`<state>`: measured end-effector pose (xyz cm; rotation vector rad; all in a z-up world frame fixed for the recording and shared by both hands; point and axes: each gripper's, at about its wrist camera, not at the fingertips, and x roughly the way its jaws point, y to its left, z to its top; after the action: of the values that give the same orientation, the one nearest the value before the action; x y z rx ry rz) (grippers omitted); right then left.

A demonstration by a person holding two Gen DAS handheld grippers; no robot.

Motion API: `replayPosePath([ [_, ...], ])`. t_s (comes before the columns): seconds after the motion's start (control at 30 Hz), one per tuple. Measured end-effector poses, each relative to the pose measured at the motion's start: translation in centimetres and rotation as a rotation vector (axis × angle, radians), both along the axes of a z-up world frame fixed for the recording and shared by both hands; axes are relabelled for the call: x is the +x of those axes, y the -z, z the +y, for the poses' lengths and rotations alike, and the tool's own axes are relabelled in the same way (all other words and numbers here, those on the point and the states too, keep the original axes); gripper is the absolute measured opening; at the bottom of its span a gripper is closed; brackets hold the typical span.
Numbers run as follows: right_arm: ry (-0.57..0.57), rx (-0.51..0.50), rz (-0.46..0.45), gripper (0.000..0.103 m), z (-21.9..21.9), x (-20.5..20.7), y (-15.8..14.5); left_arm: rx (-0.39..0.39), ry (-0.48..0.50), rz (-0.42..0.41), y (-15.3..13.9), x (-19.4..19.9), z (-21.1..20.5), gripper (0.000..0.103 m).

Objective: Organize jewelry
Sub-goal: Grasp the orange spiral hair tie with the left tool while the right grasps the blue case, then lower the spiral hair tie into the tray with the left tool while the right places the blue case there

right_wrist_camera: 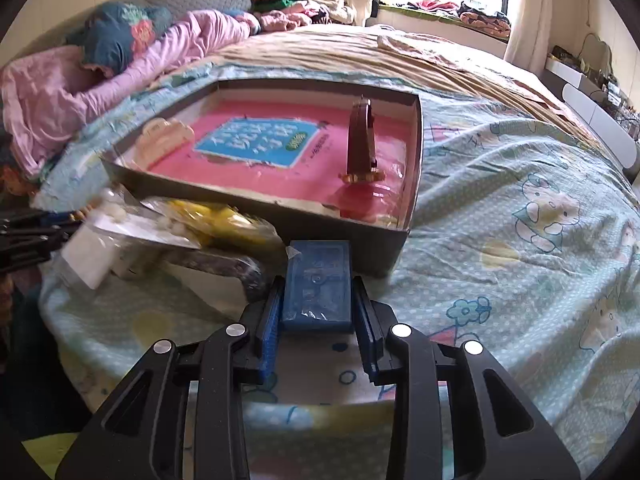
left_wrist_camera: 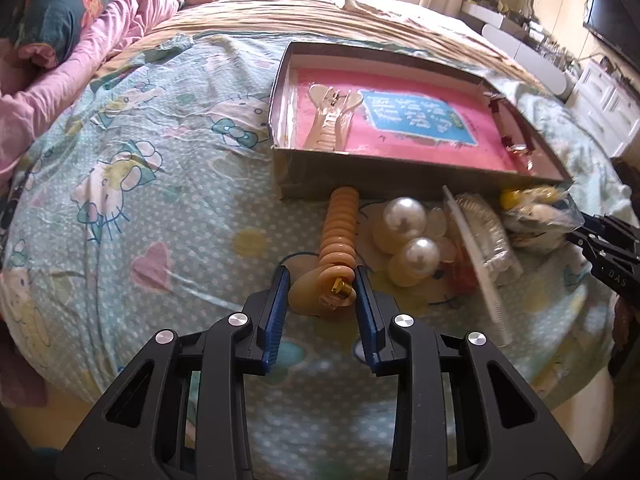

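My left gripper (left_wrist_camera: pixel 322 288) clamps the stiff, slippery orange hair claw (left_wrist_camera: pixel 337 248) at its hinge, my right gripper (right_wrist_camera: pixel 318 300) the rigid blue case (right_wrist_camera: pixel 318 284) by its sides.

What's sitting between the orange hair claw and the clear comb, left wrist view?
Two large pearls on a cream flower-shaped piece lie between the orange hair claw and the clear comb, as the left wrist view shows.
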<state>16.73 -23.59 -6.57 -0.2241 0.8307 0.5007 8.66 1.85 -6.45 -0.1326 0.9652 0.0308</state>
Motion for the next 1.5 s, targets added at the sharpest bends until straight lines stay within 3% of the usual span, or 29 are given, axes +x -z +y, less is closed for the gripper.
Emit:
replayPosePath([
  [0.63, 0.011, 0.110, -0.095, 0.031, -1.0, -2.3, -6.5, -0.057, -0.018, -0.160, -5.7, -1.6, 0.8, 0.024],
  [1.13, -0.019, 0.166, -0.151, 0.031, 0.6, -2.3, -8.5, -0.060, 0.000, -0.233, -8.7, -0.5, -0.1, 0.024],
  [1.5, 0.005, 0.183, -0.179, 0.031, 0.3, -1.6, -9.3, -0.065, 0.032, -0.238, -8.9, 1.4, -1.4, 0.024],
])
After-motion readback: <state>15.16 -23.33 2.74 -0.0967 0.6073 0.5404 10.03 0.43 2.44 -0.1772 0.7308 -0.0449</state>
